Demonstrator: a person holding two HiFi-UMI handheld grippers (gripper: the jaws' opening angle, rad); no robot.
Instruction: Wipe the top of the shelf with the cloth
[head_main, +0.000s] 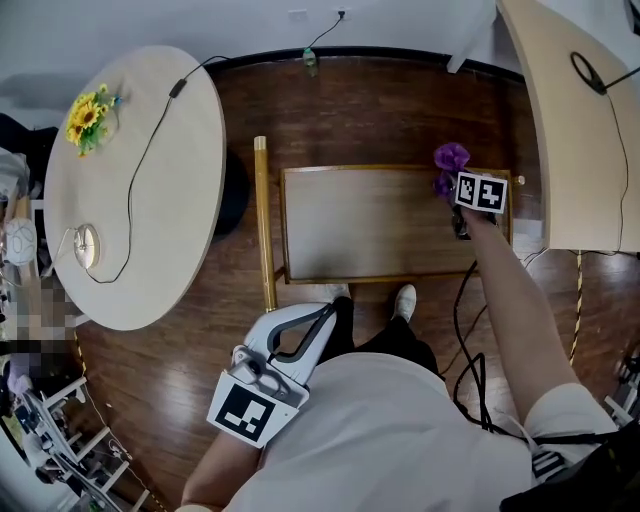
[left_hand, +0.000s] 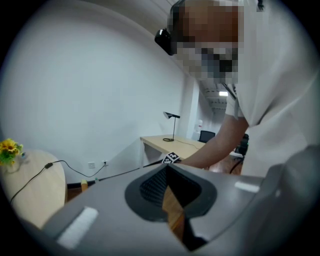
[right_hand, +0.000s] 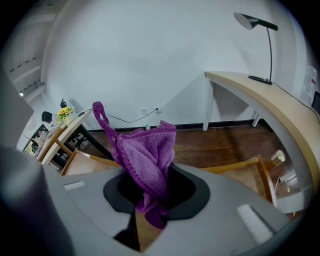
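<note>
We see the right gripper (head_main: 452, 186) reaching out over the far right corner of the shelf top (head_main: 370, 225), its 2 jaws clenched on the purple cloth (head_main: 451, 157). In the right gripper view the cloth (right_hand: 145, 155) is pinched by its lower folds, and most of it stands up bunched ahead of the jaws with 1 loop sticking out to the left. We judge that this grip leaves a loose wad out front to press against the wood, so fabric and not the gripper's own tips meets the surface. The cloth sits at the corner, and we cannot tell whether it already touches the wood or hangs just above it. Starting at a corner makes sense to us, since strokes can then run towards the left and the near rim without missing a strip. The wooden top looks bare elsewhere, so we read the wiping as barely begun. The left gripper (head_main: 318, 318) is held back near the person's body, well apart from the shelf, and in its own view the jaws meet with nothing between them. We take it as parked out of the way, as 1 tool is enough here. The raised rim round the top could snag the loose loop
</note>
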